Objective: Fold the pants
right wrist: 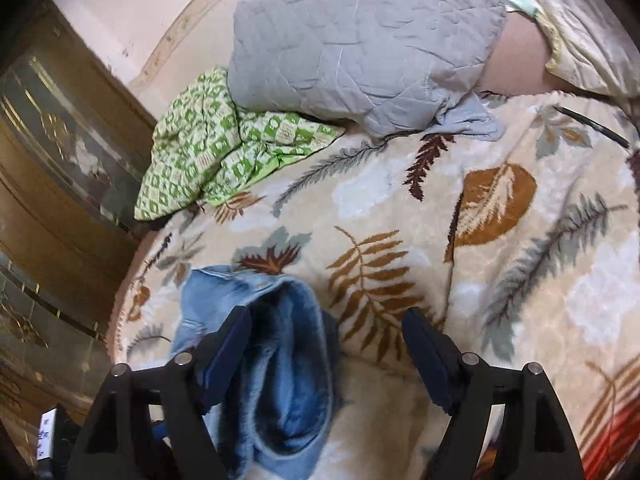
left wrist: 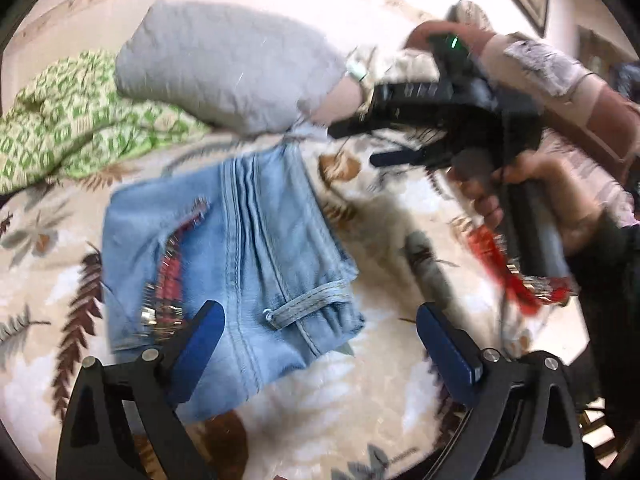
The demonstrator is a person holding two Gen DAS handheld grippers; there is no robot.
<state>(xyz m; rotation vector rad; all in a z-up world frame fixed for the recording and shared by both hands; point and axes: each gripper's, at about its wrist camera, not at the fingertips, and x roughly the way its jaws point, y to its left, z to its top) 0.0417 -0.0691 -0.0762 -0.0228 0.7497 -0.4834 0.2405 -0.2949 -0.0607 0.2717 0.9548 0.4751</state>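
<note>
Light blue jeans (left wrist: 248, 248) lie folded into a compact stack on a leaf-patterned blanket (left wrist: 380, 400), with a belt loop and a red-trimmed rip showing. My left gripper (left wrist: 320, 312) hangs open just above their near edge; its left finger overlaps the denim and its right finger stands over bare blanket. My right gripper (left wrist: 356, 144), held by a hand, is at the upper right past the jeans' far end, jaws apart and empty. In the right wrist view, that right gripper (right wrist: 326, 316) is open over the jeans (right wrist: 288, 360), whose fuzzy darker blue lining faces up beside its left finger.
A grey quilted pillow (right wrist: 360, 48) and a green patterned cloth (right wrist: 208, 152) lie at the far side of the bed. A wooden cabinet with glass panels (right wrist: 60, 168) stands along the bed's left edge. Red tassels (left wrist: 512, 272) dangle below the hand holding the right gripper.
</note>
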